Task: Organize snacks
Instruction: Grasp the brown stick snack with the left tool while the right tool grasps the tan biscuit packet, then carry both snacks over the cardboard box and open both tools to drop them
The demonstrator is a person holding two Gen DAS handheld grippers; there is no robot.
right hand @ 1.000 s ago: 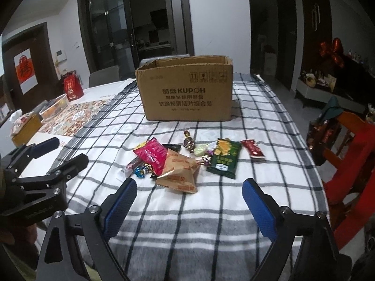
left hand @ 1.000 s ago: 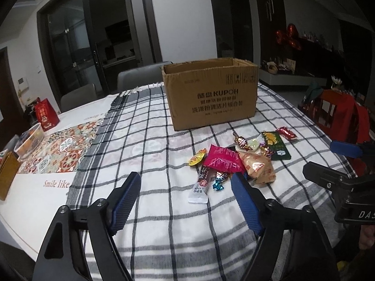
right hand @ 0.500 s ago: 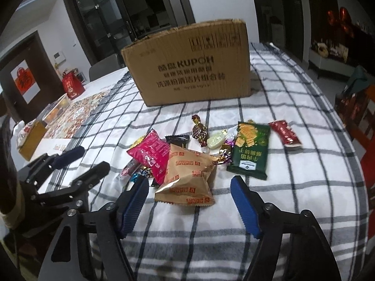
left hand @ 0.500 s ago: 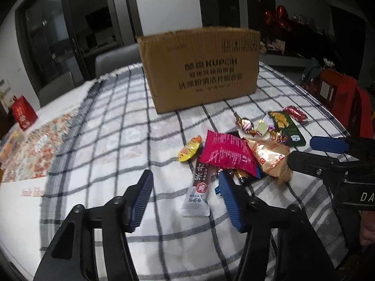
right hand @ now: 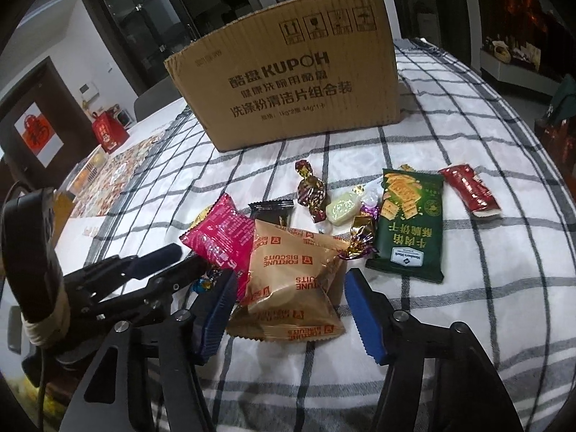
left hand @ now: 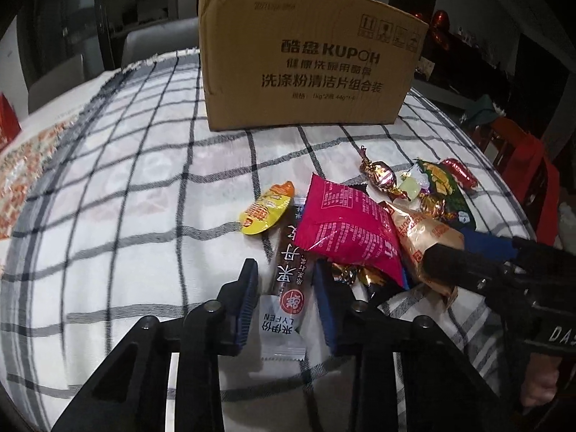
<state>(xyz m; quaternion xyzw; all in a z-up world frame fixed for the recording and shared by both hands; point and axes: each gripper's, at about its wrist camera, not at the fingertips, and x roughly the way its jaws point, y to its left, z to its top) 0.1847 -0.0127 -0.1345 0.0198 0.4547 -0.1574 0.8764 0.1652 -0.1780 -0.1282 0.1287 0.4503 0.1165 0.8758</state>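
We note the left tool (left hand: 284,293) low on the tabletop (left hand: 136,194), its fingers spread either side of a brown-and-white snack stick (left hand: 288,280), not yet pinching. The right tool (right hand: 288,309) sits spread wide around the tan biscuit packet (right hand: 291,277). Beyond lie the pink packet (left hand: 345,223), a green cracker pack (right hand: 410,223) and wrapped candies. Farthest stands the cardboard box (left hand: 309,61).

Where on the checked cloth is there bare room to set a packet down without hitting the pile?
Bare cloth lies left of the yellow candy, running back beside the cardboard box. More bare cloth lies right of the green cracker bag, in front of the red sachet. Between pink packet and green bag it is crowded.
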